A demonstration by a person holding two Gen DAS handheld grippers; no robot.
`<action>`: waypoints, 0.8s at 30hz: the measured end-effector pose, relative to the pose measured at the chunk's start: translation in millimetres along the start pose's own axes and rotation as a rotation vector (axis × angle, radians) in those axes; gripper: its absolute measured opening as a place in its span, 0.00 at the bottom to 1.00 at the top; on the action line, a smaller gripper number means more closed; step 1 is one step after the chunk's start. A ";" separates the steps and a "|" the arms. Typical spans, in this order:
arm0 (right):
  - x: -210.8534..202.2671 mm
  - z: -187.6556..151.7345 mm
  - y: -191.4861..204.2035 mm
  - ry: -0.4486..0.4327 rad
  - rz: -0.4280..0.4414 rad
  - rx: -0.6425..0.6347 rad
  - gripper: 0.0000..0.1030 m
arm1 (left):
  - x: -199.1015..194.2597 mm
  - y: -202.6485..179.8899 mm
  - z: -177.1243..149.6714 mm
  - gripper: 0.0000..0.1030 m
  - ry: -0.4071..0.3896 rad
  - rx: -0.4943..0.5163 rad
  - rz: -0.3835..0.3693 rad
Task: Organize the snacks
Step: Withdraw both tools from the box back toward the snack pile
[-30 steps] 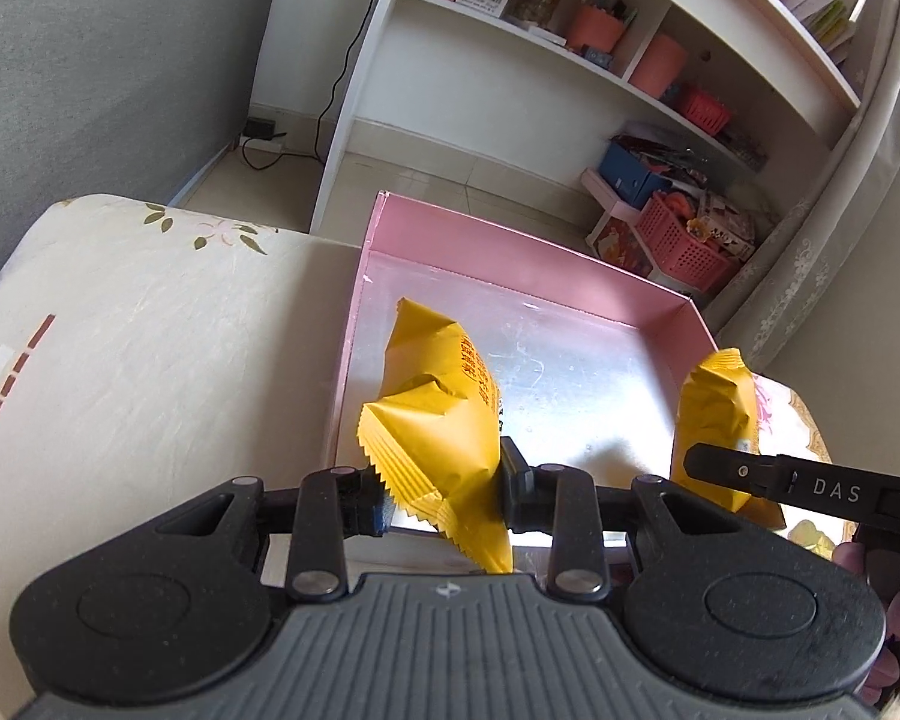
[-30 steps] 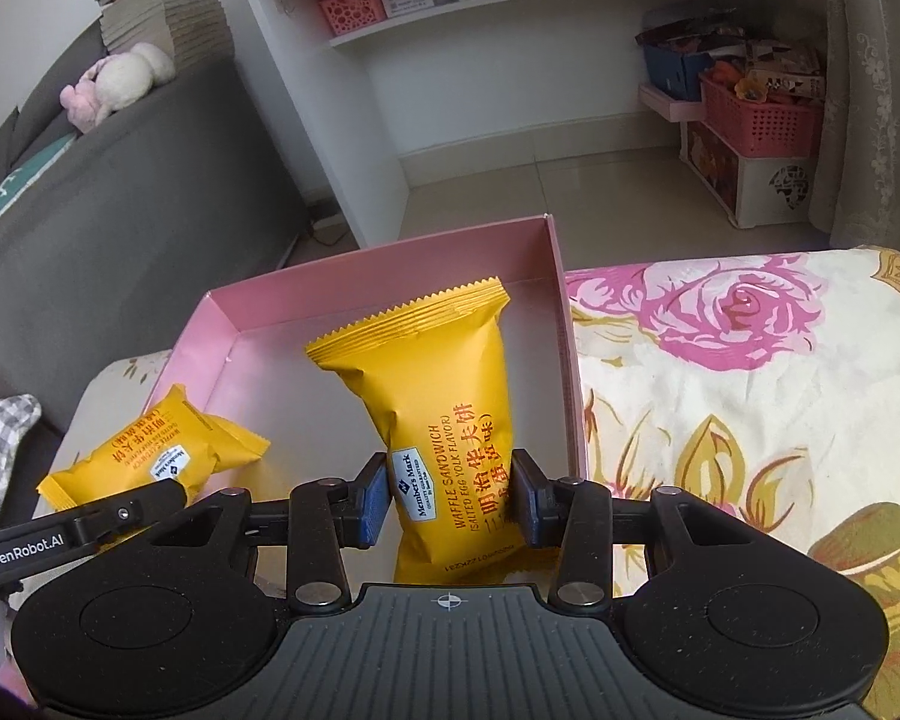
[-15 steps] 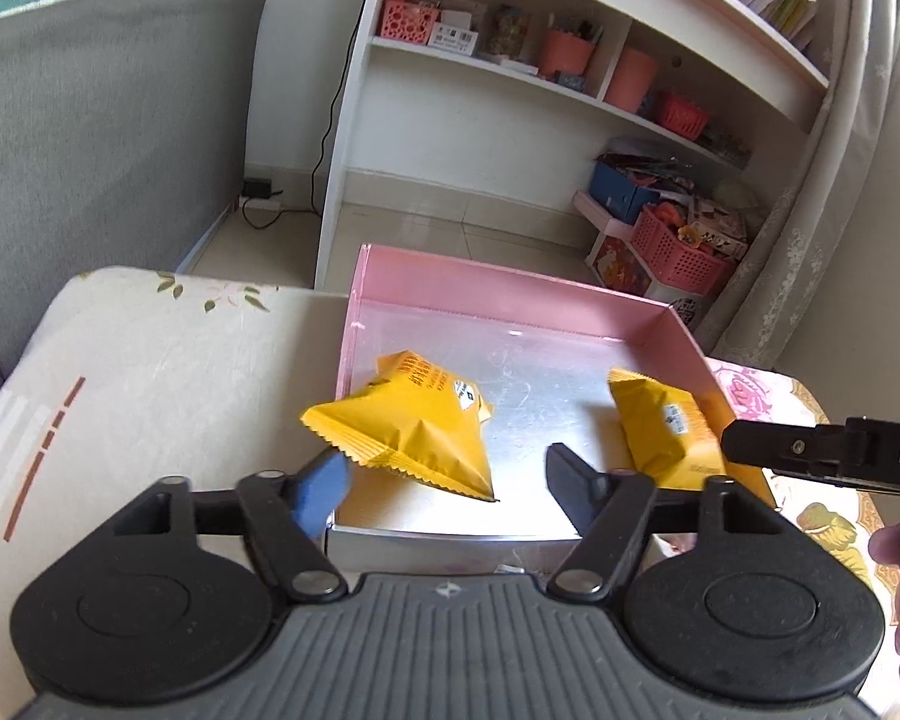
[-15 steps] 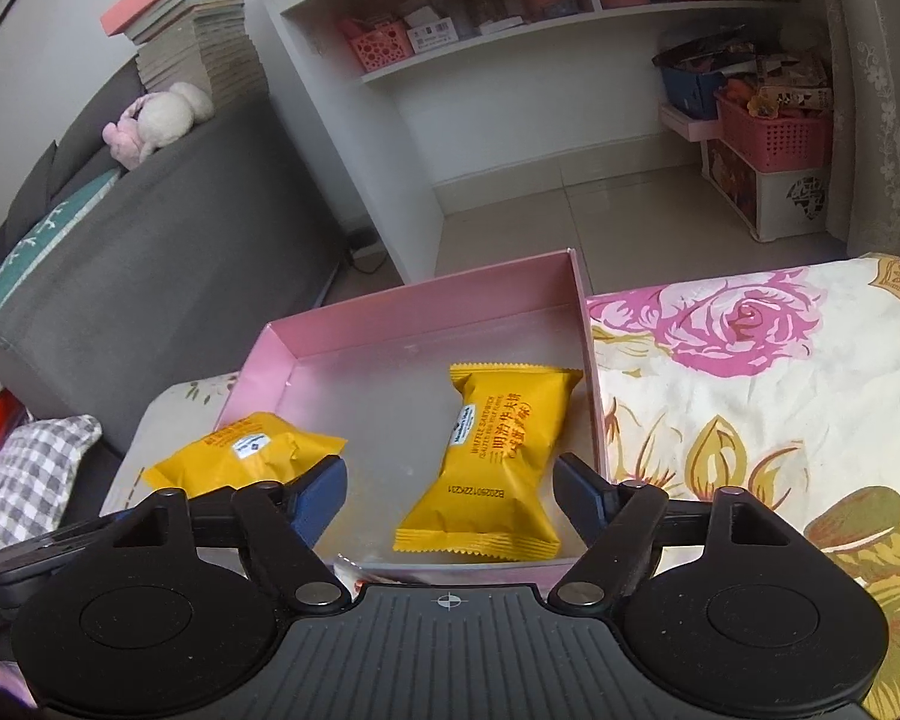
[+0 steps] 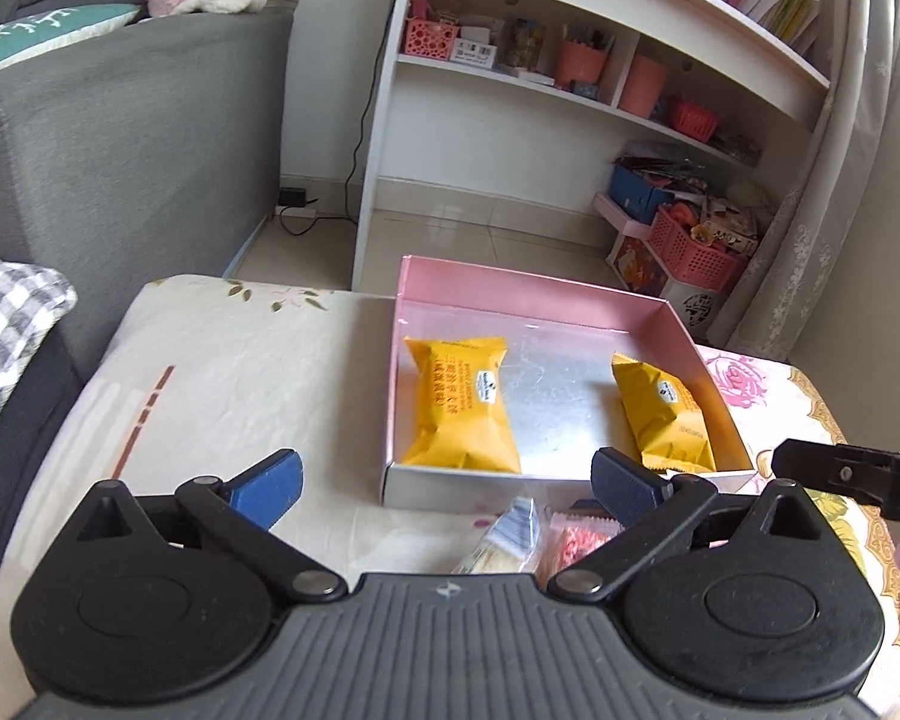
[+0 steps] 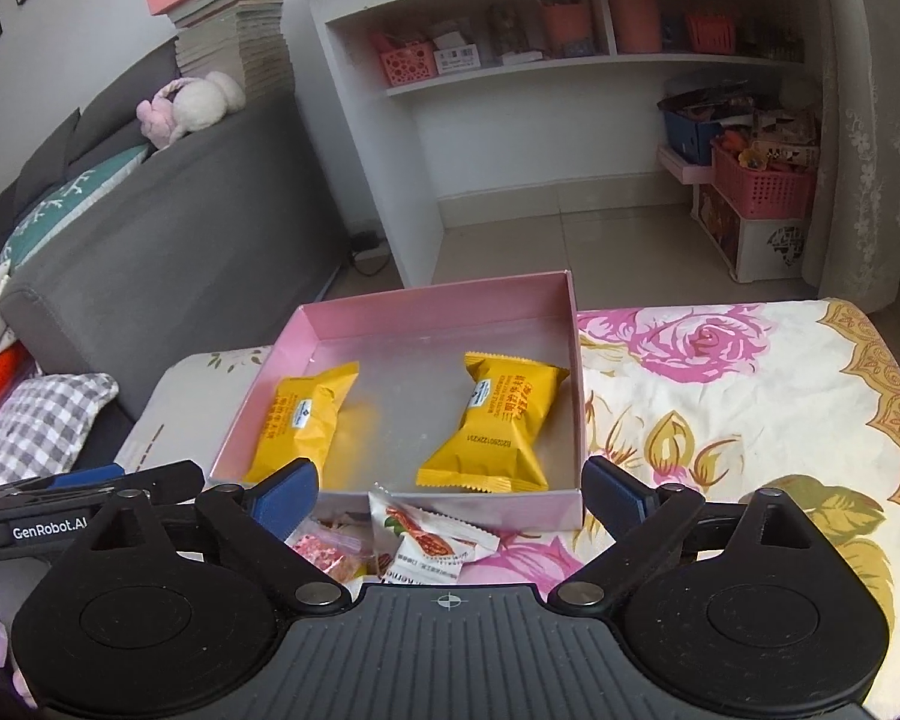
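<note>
A pink box with a silver floor stands on the flowered tablecloth. Two yellow snack packets lie flat in it, one at the left and one at the right. My left gripper hangs just before the box's near wall, jaws opening wide with nothing between them. In the right wrist view the same left packet and right packet lie beyond my right gripper, whose jaws are also opening and hold nothing. Small wrapped snacks lie in front of the box.
A grey sofa with a checked cushion borders the table on the left. A white shelf unit and pink baskets stand on the floor behind. The rose-patterned cloth stretches to the right of the box.
Both grippers opened and let go of their yellow packets, which now lie flat in the box. Both grippers drew back and upward from the box.
</note>
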State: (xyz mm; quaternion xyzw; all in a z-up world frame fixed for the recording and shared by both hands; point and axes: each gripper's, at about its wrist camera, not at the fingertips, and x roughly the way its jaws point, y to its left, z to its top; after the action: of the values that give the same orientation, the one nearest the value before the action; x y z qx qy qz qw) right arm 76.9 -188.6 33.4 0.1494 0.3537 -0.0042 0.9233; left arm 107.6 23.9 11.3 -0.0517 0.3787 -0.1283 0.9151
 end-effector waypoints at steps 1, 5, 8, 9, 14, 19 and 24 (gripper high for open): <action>-3.0 -3.8 1.1 -0.001 0.006 -0.002 0.94 | -3.7 0.8 -2.5 1.00 0.004 -0.001 0.006; -11.1 -20.5 3.5 -0.006 0.023 0.001 0.94 | -13.8 5.4 -14.3 1.00 0.029 -0.004 0.013; -14.0 -33.2 3.9 -0.004 0.033 -0.004 0.95 | -20.5 7.6 -26.5 1.00 0.024 0.018 0.006; -15.5 -38.1 4.3 -0.005 0.035 -0.019 0.95 | -21.8 8.0 -30.7 1.00 0.019 0.035 0.003; -29.2 -60.6 6.3 -0.042 0.036 -0.132 0.95 | -28.3 14.9 -51.1 1.00 0.015 0.090 -0.006; -35.8 -82.3 5.9 -0.067 0.035 -0.192 0.95 | -29.1 21.3 -71.7 1.00 0.021 0.101 0.003; -34.1 -102.2 8.0 -0.067 0.025 -0.272 0.95 | -30.8 29.0 -92.1 1.00 0.031 0.052 0.041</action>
State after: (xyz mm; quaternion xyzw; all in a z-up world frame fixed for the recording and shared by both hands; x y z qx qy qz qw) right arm -14.3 -155.8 -14.2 0.0269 0.3183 0.0501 0.9463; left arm 27.3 60.4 -38.5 -0.0183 0.3903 -0.1198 0.9127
